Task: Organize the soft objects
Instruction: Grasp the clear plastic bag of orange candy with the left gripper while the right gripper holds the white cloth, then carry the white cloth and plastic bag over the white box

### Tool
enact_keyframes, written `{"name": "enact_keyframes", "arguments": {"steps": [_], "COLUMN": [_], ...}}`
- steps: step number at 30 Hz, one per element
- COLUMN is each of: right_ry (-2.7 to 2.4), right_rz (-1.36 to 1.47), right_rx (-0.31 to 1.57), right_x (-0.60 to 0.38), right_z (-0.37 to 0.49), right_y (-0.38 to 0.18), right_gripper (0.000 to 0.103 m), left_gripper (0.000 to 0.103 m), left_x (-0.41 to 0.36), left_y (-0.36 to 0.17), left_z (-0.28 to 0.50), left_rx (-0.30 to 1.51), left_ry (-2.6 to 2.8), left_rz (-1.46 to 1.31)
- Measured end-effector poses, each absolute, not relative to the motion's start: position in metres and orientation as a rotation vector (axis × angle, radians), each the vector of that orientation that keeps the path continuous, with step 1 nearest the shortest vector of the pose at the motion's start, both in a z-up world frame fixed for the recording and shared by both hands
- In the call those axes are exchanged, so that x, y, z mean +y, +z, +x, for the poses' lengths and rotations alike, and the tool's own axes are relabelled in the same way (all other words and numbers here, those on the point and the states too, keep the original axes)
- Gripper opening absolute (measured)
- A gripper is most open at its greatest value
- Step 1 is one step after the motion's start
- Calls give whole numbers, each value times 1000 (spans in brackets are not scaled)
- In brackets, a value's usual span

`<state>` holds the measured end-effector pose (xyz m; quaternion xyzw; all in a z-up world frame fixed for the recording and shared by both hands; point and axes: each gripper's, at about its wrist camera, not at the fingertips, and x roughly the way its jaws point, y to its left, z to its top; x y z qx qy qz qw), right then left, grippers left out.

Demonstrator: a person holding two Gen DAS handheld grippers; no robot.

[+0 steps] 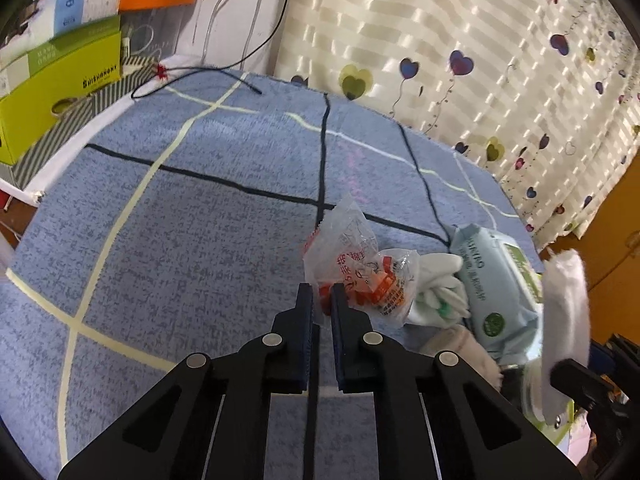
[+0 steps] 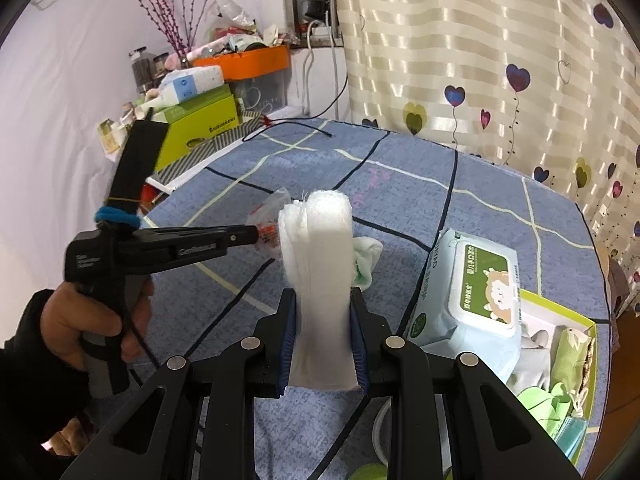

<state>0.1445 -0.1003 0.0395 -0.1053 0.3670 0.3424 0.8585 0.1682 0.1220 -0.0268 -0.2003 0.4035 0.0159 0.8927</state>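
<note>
A crinkled clear plastic bag (image 1: 352,248) with red print lies on the blue checked tablecloth (image 1: 180,240). My left gripper (image 1: 321,292) is shut on its near edge. From the right wrist view, that left gripper (image 2: 256,236) reaches the bag from the left, held by a hand (image 2: 100,320). My right gripper (image 2: 322,300) is shut on a folded stack of white cloth (image 2: 320,260), held upright above the table. White gloves (image 1: 436,284) and a pale green wet-wipes pack (image 1: 496,280) lie right of the bag.
An open yellow-green box (image 2: 560,304) of soft green items sits at the table's right edge beside the wipes pack (image 2: 472,292). Green cartons (image 1: 60,92) are stacked at the far left, with a black cable (image 1: 200,76) nearby. A heart-print curtain (image 1: 460,40) hangs behind.
</note>
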Motion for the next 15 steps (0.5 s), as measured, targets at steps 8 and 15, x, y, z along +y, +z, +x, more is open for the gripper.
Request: {"name": "enact_keyframes", "arguments": {"steps": [8,15], "right_ry": [712,696], "right_rz": [-202,-183], "right_rx": [741,711], "right_x": [-113,-132], "right_z": [128,110], "right_y": [49,59], "right_gripper": [24,24], "left_gripper": [9,9], "left_x": [104,87], "left_y": [-2,12], "left_z": [136,111], "left_rx": [786,761], "left_ry": [13,-3], "left_rz": [-407,-396]}}
